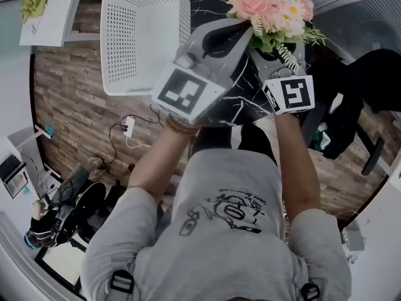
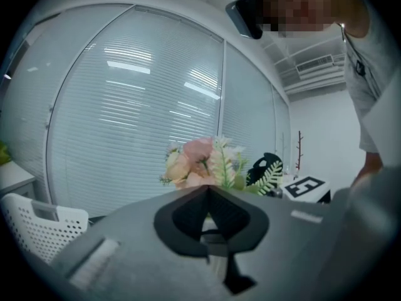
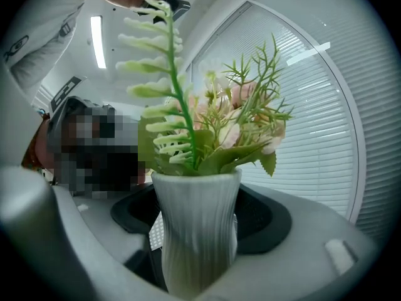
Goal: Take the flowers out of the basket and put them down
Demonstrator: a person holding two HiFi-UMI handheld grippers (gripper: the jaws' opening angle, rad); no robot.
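The flowers, pink and cream with fern sprigs, stand in a ribbed white vase that only the right gripper view shows us, clamped by the right gripper. From the head view we see them over the dark surface, right of the basket. The left gripper is closed and empty.

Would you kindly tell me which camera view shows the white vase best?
The right gripper view: the vase stands close and central, held in the right claw. The head view and left gripper view show only its flowers; the vase itself is hidden.
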